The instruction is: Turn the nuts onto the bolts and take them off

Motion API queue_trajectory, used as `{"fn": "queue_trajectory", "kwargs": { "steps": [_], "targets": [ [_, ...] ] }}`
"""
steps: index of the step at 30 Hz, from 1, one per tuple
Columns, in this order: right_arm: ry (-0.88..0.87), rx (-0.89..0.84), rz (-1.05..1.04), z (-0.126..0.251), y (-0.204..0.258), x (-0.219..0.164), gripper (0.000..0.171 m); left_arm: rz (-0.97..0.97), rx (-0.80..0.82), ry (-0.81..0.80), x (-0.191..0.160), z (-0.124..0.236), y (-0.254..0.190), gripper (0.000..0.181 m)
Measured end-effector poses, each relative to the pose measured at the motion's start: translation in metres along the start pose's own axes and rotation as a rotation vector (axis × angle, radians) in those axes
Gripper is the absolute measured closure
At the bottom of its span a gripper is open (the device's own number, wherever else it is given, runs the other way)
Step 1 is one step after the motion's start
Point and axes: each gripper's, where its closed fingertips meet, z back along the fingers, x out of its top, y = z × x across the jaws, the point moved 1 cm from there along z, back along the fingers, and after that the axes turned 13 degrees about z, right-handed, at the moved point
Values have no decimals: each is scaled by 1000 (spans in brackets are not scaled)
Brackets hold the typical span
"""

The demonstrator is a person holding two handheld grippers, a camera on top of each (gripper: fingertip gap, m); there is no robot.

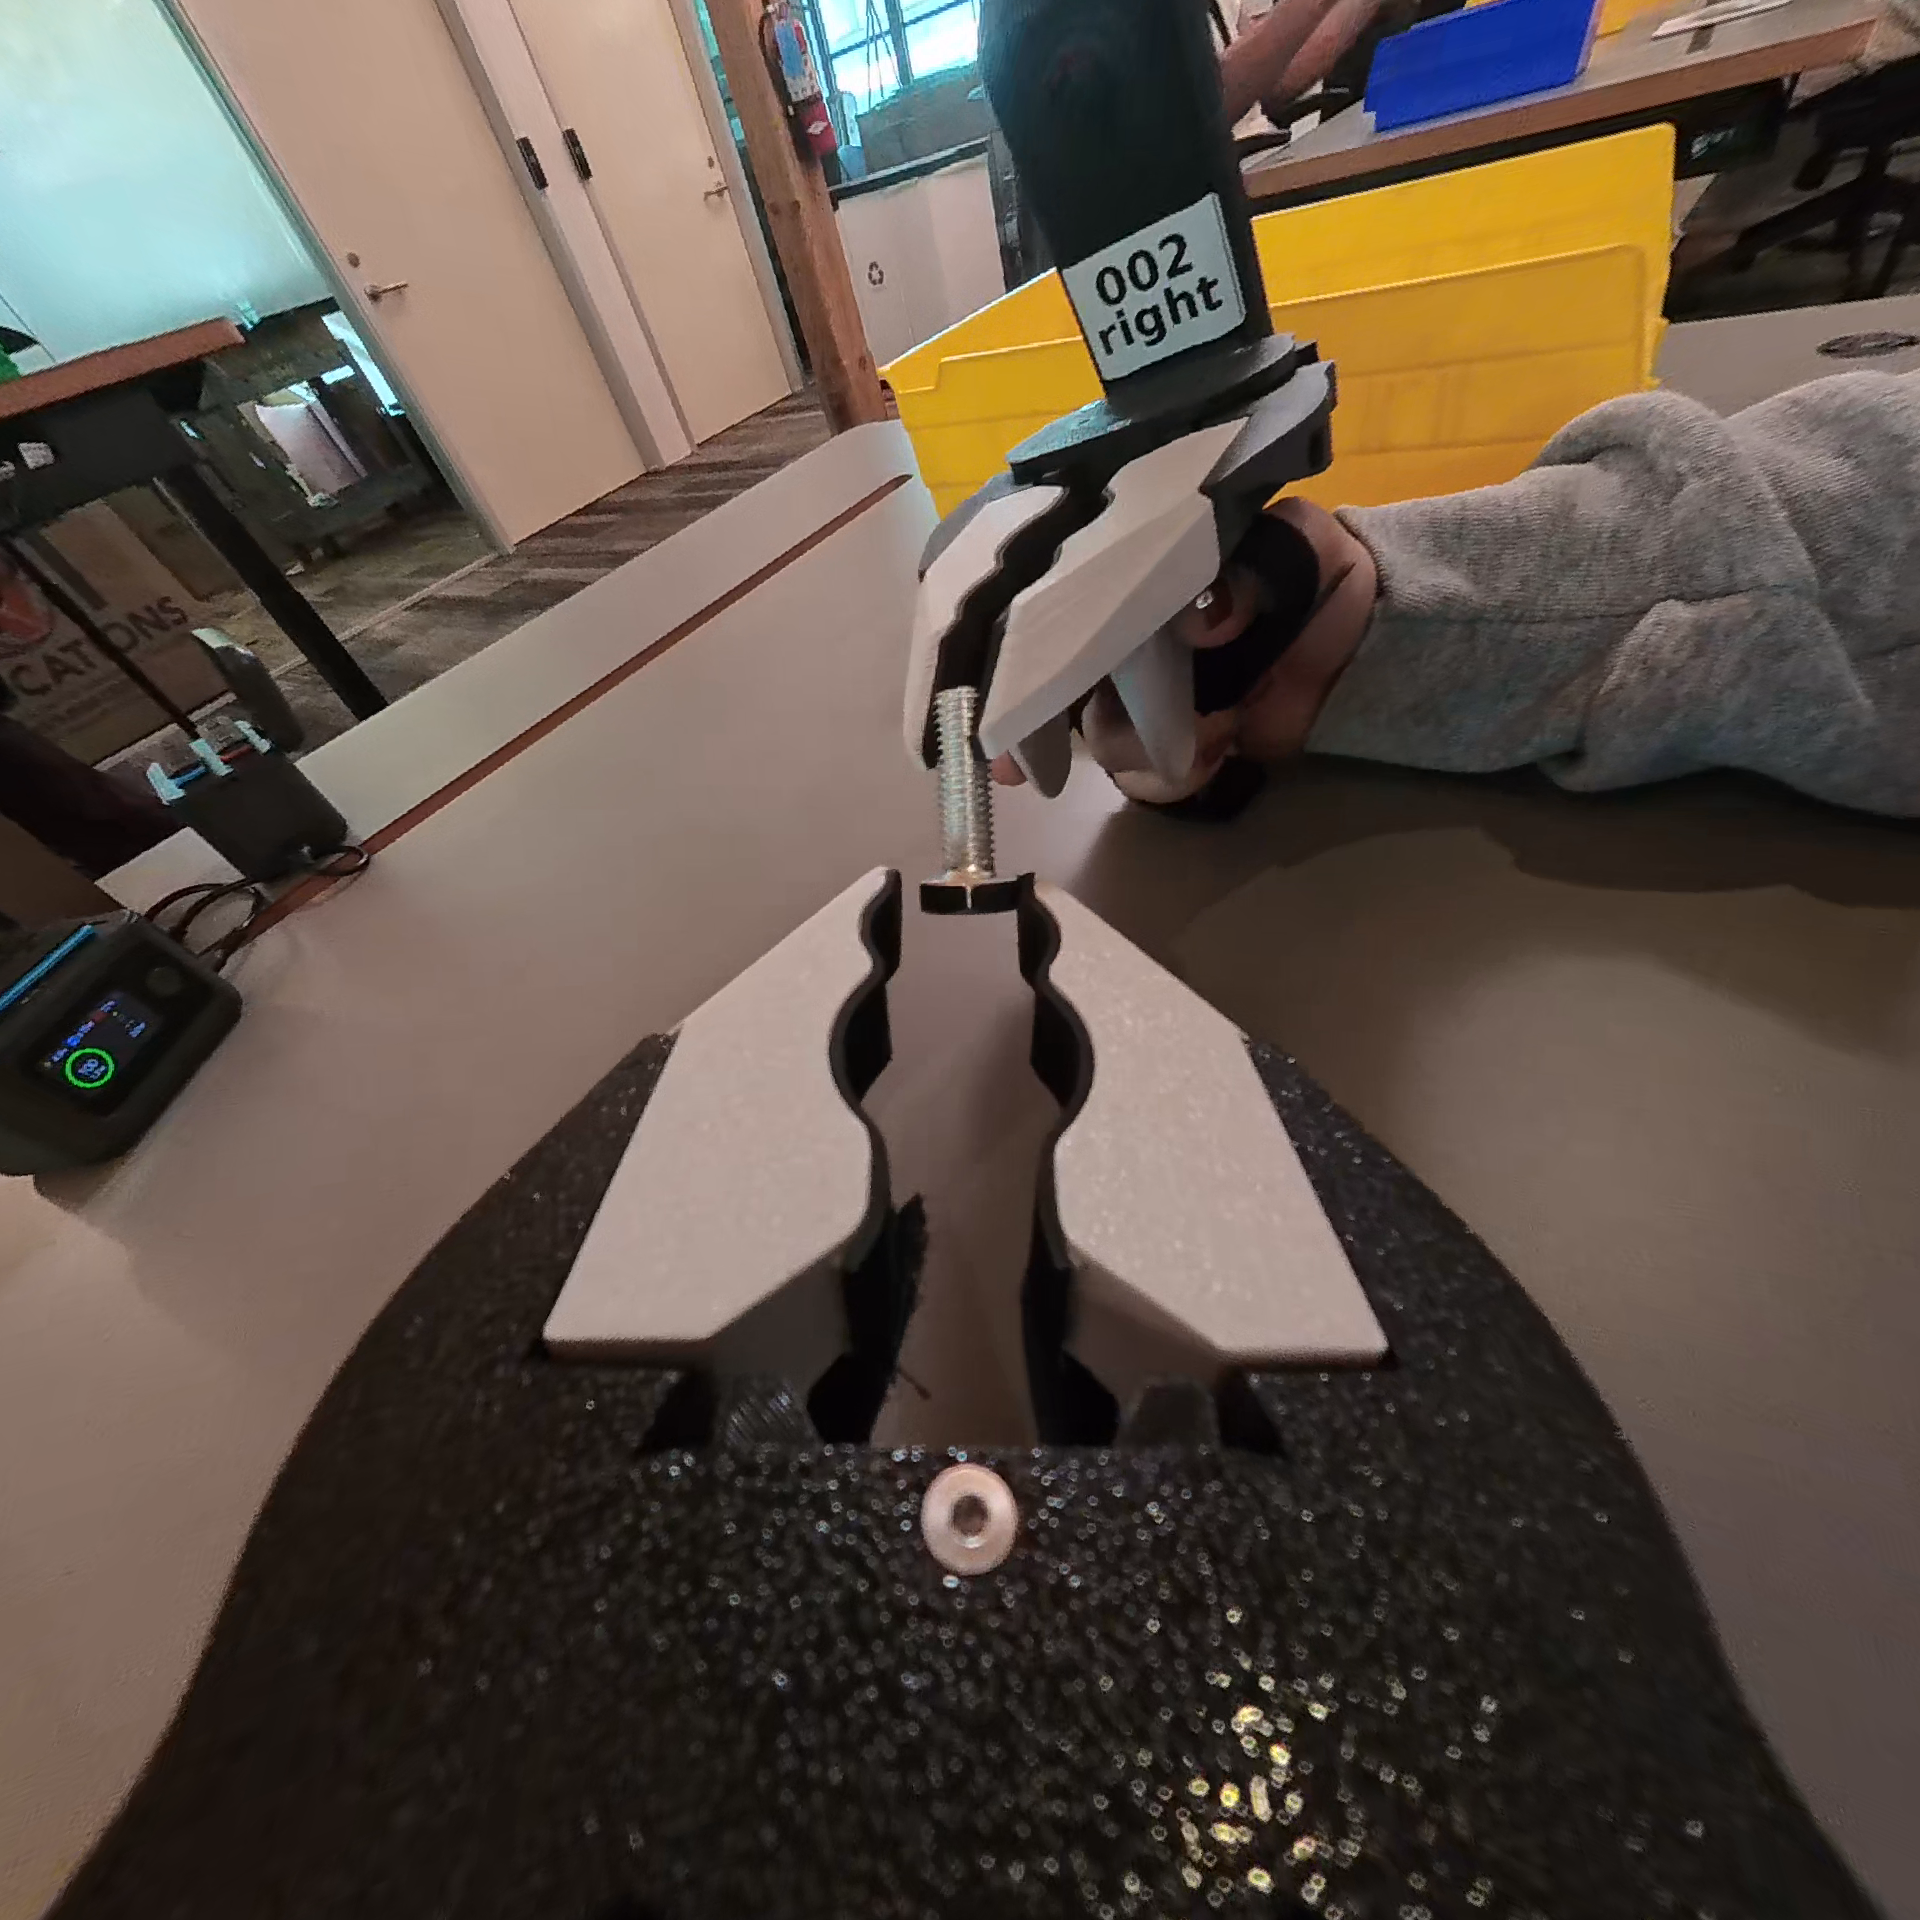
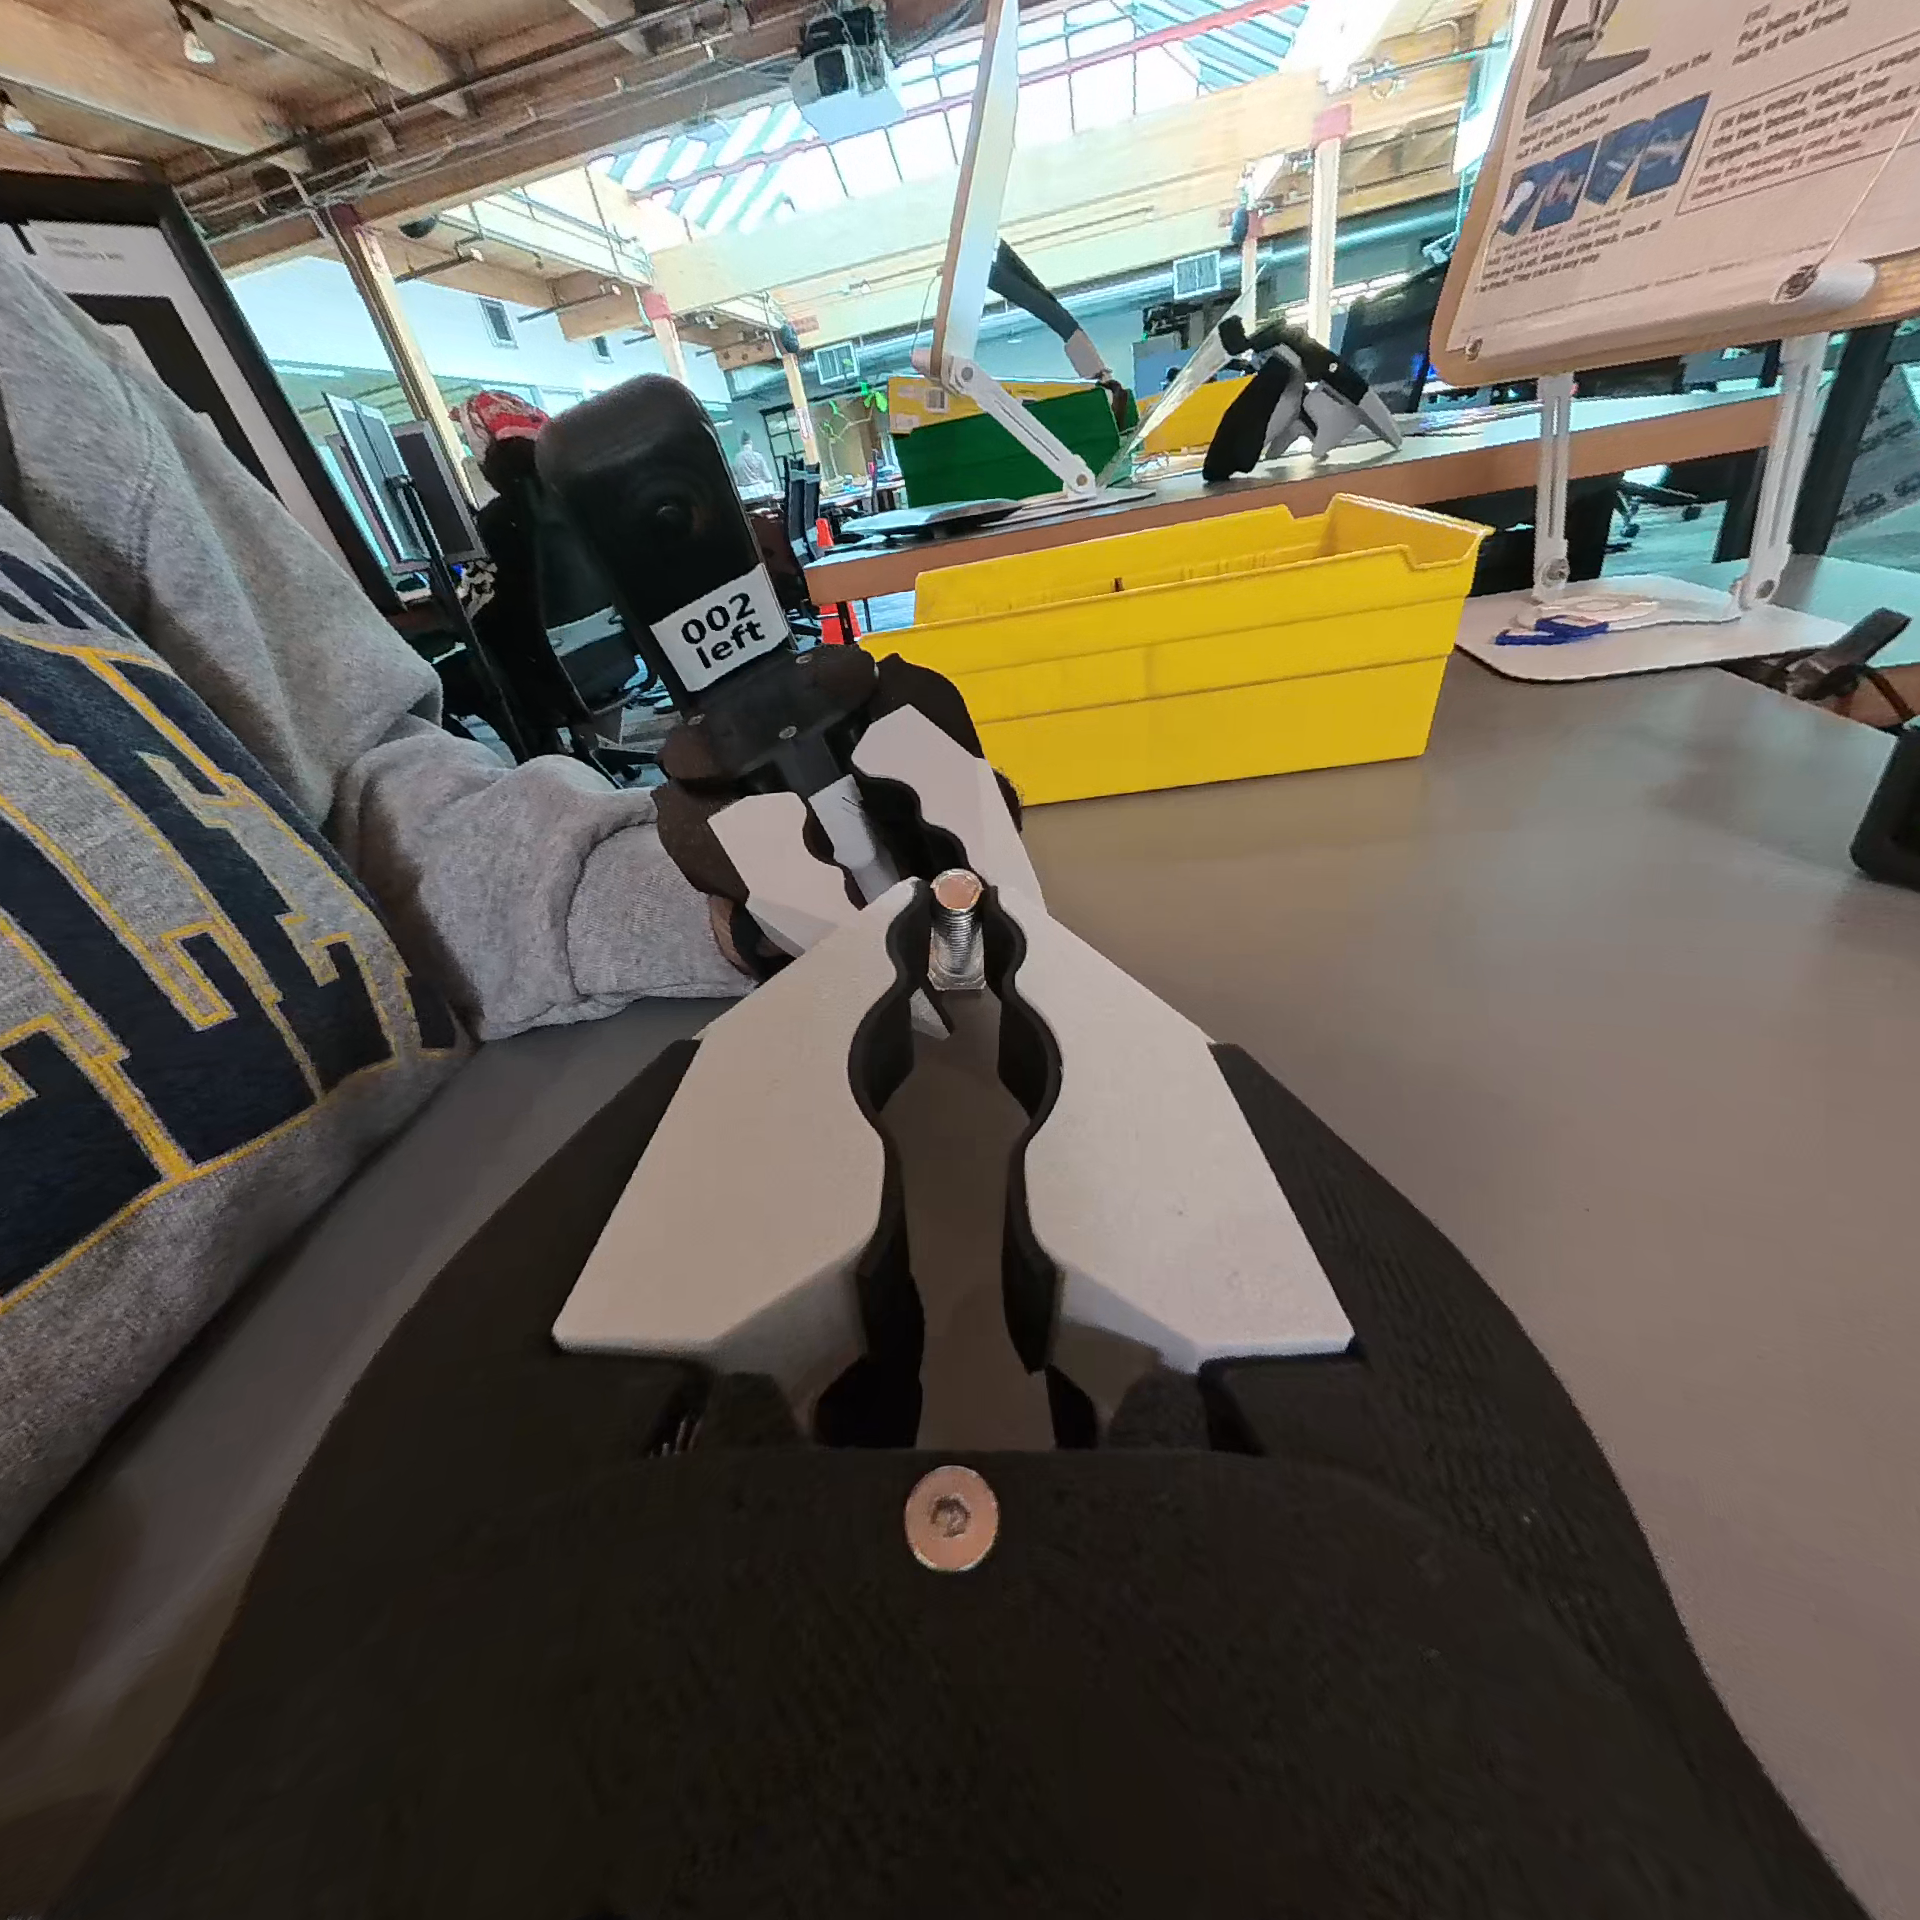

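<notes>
Left wrist view: right gripper [image 1: 961,717] clamps the bolt [image 1: 964,800] above the table [image 1: 623,831].

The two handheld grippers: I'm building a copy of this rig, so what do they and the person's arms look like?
Both the left gripper and the right gripper have pale grey, wedge-shaped fingers with wavy black inner pads, on a speckled black base with a silver screw. Each has a black upright housing with a white label. The person wears a grey sweatshirt sleeve and dark gloves.

Bolt [image 1: 964,790] upper thread buried inside right gripper [image 1: 961,717] fingers; yellow bin [image 1: 1455,343] half-hidden behind it; grey sleeve [image 1: 1662,613] runs off edge.
</notes>
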Motion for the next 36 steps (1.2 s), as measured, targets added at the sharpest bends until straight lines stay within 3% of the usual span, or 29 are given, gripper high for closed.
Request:
{"fn": "queue_trajectory", "kwargs": {
  "steps": [36],
  "targets": [
    [77,-6,29,6,0,-8,164,-18,-21,67,-8,-7,-4,166]
  ]
}}
